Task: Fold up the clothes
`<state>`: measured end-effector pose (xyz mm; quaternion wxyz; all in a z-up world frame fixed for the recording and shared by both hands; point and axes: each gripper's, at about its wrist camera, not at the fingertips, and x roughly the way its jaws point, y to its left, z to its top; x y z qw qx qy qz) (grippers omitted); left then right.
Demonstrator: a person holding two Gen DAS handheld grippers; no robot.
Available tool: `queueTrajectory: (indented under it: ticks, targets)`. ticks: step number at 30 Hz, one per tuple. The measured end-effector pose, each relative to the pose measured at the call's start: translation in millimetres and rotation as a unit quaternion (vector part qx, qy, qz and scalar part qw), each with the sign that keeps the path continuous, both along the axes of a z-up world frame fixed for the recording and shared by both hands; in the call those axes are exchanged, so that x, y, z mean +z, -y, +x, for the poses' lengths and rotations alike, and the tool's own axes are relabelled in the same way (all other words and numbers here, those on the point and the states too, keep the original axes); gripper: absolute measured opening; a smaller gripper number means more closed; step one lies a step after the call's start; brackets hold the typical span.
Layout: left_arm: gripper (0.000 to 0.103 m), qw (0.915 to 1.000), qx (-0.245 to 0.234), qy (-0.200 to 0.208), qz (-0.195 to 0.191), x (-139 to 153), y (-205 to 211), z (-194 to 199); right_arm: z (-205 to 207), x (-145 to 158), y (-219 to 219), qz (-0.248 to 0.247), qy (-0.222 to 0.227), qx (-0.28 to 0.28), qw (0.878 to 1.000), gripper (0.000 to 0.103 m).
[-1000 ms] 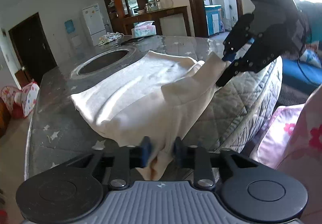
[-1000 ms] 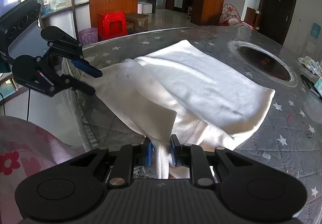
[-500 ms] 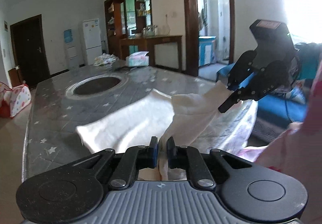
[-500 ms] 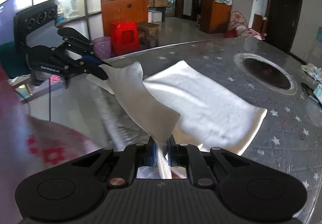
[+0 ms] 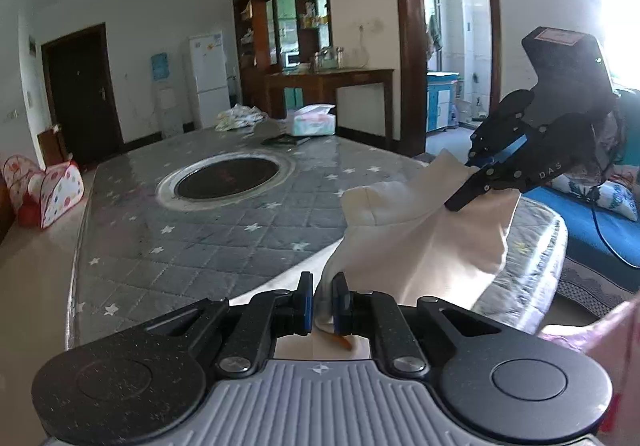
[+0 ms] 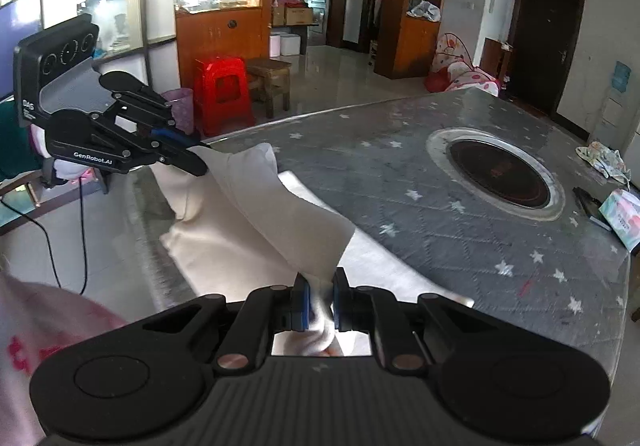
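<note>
Garment (image 5: 420,246), cream/off-white, hangs in the air between both claws above the near edge of the surface (image 5: 224,238), and sags in a fold between the two grips. In the right wrist view the cloth's lower part lies on the surface edge just below the claws.

Left claw (image 5: 323,306): blue-padded fingers pressed together, pinching one corner of the garment. Same claw seen from the right wrist view (image 6: 196,161), tips clamped on the cloth's far corner; body reads "GenRobot.AI".

Right claw (image 6: 320,300): also closed, pinching the other corner; cloth bunches between the pads. From the left wrist view (image 5: 464,193) its fingers grip the raised end; lettering "DAS" on the side.

Surface has a grey quilted cover with white stars and a round dark inset (image 5: 228,177) in a metal ring. At the far end: tissue box (image 5: 314,120), crumpled cloth (image 5: 238,117), flat dark object (image 5: 286,140).

Further out: white fridge (image 5: 208,79), dark door (image 5: 82,93), red plastic stool (image 6: 222,93), wooden stool (image 6: 272,79), pink dotted play tent (image 5: 40,185). Pink floral fabric (image 6: 36,330) at the frame edge, close to the camera.
</note>
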<state>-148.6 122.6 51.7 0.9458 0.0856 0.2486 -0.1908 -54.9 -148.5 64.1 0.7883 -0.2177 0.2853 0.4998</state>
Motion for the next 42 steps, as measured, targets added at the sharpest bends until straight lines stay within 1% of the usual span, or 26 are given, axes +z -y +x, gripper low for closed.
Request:
queueTrajectory:
  ticks: [7, 11, 17, 20, 23, 26, 29, 32, 33, 35, 37, 42]
  targets:
    - [0.010, 0.9992, 0.021, -0.034, -0.002, -13, -12, 54, 50, -13, -24, -0.019, -0.006, -0.009, 1.000, 0.009]
    - [0.011, 0.9974, 0.041, -0.060, -0.004, -28, -18, 83, 75, -32, -35, -0.025, -0.021, -0.023, 0.999, 0.009]
    - [0.011, 0.9941, 0.067, -0.086, -0.009, -48, -30, 113, 98, -62, -42, -0.021, -0.044, -0.050, 0.998, 0.010]
    - [0.011, 0.9929, 0.071, -0.094, -0.015, -52, -34, 123, 103, -70, -44, -0.017, -0.054, -0.058, 0.997, 0.011]
    - [0.014, 0.9925, 0.068, -0.099, -0.020, -53, -36, 126, 105, -74, -43, -0.017, -0.060, -0.060, 0.996, 0.013]
    - [0.014, 0.9921, 0.067, -0.103, -0.025, -52, -39, 127, 108, -76, -42, -0.019, -0.062, -0.064, 0.996, 0.021]
    - [0.015, 0.9923, 0.066, -0.102, -0.024, -52, -38, 126, 112, -77, -44, -0.021, -0.063, -0.063, 0.996, 0.021]
    - [0.015, 0.9921, 0.067, -0.105, -0.019, -52, -37, 128, 114, -77, -46, -0.022, -0.065, -0.055, 0.996, 0.026]
    - [0.015, 0.9919, 0.067, -0.107, -0.019, -53, -37, 129, 116, -76, -47, -0.020, -0.070, -0.053, 0.996, 0.033]
    - [0.016, 0.9918, 0.068, -0.106, -0.017, -52, -37, 130, 121, -73, -45, -0.003, -0.095, -0.048, 0.994, 0.042]
    - [0.016, 0.9919, 0.072, -0.104, -0.012, -51, -37, 131, 126, -71, -43, 0.009, -0.121, -0.046, 0.992, 0.047]
    - [0.016, 0.9919, 0.086, -0.093, -0.007, -46, -39, 135, 148, -72, -41, 0.044, -0.186, -0.073, 0.979, 0.048]
